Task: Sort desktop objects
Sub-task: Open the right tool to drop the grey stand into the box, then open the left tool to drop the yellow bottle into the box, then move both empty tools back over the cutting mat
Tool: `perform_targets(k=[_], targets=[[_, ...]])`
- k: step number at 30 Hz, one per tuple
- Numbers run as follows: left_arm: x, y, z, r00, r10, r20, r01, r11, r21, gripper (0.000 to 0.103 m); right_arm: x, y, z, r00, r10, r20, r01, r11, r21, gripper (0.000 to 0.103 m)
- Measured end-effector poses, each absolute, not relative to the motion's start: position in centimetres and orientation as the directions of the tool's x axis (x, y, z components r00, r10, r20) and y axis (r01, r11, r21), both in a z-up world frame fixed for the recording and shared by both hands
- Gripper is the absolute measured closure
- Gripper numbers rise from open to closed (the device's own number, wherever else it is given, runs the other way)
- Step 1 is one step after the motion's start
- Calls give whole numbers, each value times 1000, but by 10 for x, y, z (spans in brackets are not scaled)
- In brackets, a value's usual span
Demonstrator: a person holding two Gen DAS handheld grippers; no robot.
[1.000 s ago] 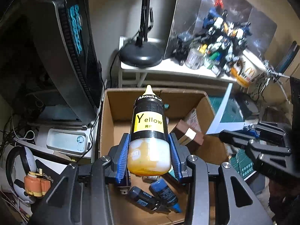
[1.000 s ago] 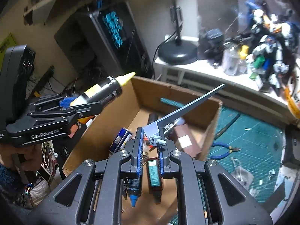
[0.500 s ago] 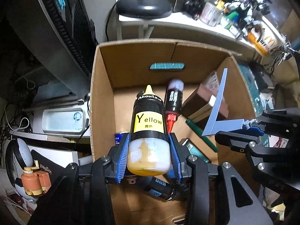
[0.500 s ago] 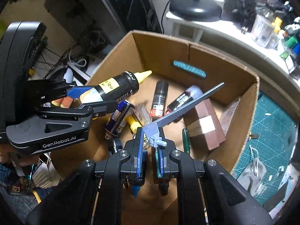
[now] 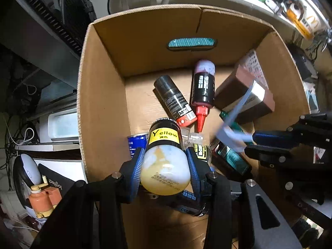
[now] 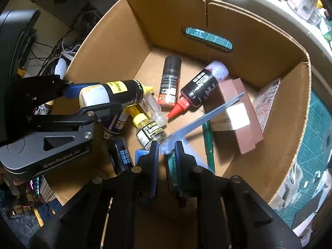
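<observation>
I see the cardboard box [image 5: 99, 95] below both tools. My left gripper [image 5: 166, 166] clamps its fingers on the yellow paint bottle [image 5: 165, 161] above the box's clutter. My right gripper [image 6: 167, 151] is opening its narrow fingers, with the blurred blue-grey blade part [image 6: 205, 116] between them.

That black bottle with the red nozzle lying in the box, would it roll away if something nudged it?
Probably, sideways at least: the black squeeze bottle with the red cone nozzle is round and lies flat on the floor of the cardboard box. It would not go far, since the black spray can and brown block flank it. Its plastic body likely dents rather than breaks.
</observation>
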State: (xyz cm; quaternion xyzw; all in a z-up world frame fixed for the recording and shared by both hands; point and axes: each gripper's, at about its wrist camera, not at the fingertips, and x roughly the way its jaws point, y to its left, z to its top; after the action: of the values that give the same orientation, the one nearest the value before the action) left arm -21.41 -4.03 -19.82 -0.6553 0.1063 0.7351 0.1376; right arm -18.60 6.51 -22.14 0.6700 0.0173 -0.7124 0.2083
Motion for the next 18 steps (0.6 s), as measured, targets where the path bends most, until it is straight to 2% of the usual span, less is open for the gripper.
perform_targets(k=[4,6,8,11,13,18], targets=[[-216,-37,-193,-98,50,-994,-336,-942,-15,61,-185,68,-216,-32,-281,-959,312,-915,258,86],[-217,-36,-191,-101,33,-994,-334,-943,2,61,-184,73,-211,-45,-285,-957,302,-918,259,82],[-218,-37,-188,-105,26,-994,-331,-944,10,58,-184,79,-204,-60,-286,-956,292,-921,257,82],[-219,-41,-181,-128,29,-991,-317,-948,14,46,-183,90,-192,-87,-286,-954,273,-928,254,81],[-219,-45,-175,-139,35,-990,-297,-955,8,31,-181,102,-180,-118,-294,-949,250,-933,258,80],[-218,-56,-157,-192,77,-978,-223,-974,-33,26,-174,134,-153,-213,-309,-927,198,-943,269,73]])
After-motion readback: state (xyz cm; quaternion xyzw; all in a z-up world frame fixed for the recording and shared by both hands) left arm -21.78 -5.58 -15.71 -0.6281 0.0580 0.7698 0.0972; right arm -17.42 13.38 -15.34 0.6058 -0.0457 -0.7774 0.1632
